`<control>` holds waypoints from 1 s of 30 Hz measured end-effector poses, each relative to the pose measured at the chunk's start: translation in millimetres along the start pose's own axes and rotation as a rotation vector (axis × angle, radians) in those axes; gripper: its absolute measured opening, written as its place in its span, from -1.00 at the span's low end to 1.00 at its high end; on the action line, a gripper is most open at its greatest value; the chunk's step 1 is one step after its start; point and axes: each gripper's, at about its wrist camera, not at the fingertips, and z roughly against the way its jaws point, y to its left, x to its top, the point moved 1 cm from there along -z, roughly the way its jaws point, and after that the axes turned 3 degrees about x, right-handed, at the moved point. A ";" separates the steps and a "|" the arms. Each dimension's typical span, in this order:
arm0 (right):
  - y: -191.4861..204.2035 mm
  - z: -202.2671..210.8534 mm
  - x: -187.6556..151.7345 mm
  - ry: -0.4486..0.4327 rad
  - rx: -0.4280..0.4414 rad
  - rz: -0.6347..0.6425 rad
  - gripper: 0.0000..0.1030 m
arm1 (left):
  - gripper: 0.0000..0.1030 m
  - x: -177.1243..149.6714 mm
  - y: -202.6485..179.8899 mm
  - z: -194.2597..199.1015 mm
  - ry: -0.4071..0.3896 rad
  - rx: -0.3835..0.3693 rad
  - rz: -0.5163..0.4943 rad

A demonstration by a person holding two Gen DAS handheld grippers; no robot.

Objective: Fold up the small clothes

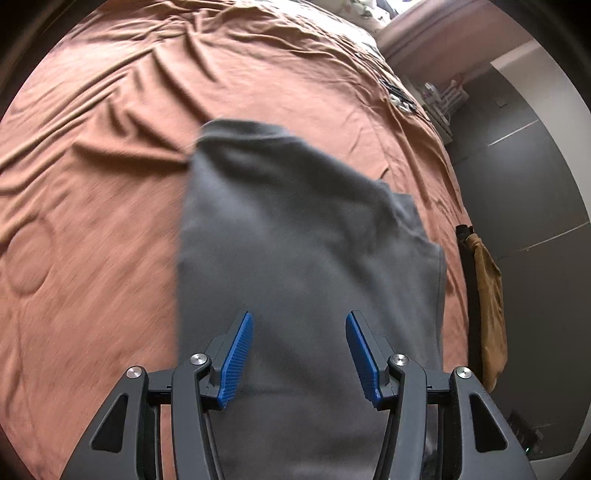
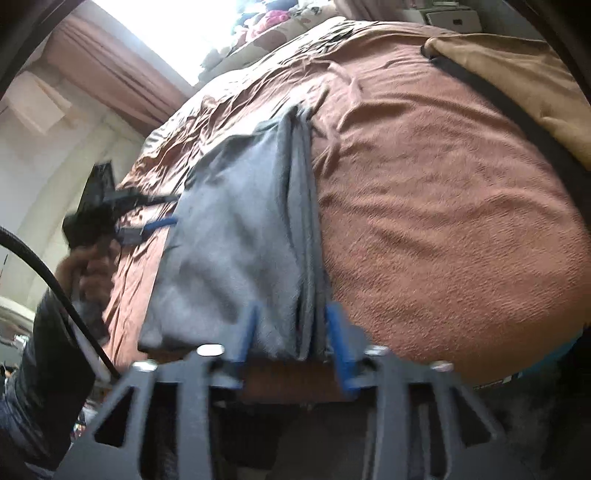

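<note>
A small grey garment [image 1: 295,229] lies folded lengthwise on the rust-brown bedspread [image 1: 92,184]. My left gripper [image 1: 299,332] is open, its blue pads spread above the garment's near end, holding nothing. In the right wrist view the garment [image 2: 236,236] shows stacked folded edges along its right side. My right gripper [image 2: 291,332] is open, its blurred blue fingers straddling the garment's near folded edge at the bed's edge. The left gripper [image 2: 162,221] shows there too, at the garment's left side, held by a hand.
A tan cloth [image 1: 487,295] with a dark strap hangs at the bed's right edge, also seen in the right wrist view [image 2: 517,74]. Grey cabinet doors [image 1: 535,184] stand beyond the bed. Curtains and a bright window [image 2: 166,29] are at the far side.
</note>
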 end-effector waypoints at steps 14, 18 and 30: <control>-1.4 -35.8 15.8 0.090 0.018 0.007 -0.10 | 0.06 -77.2 48.3 19.9 0.049 -0.022 0.072; -0.1 -42.4 13.5 0.104 0.010 0.010 -0.20 | 0.04 -97.8 55.4 23.5 0.062 -0.061 0.092; -5.0 -41.8 3.0 0.110 0.013 -0.037 -0.37 | -0.30 -158.2 66.9 32.9 0.105 -0.160 0.152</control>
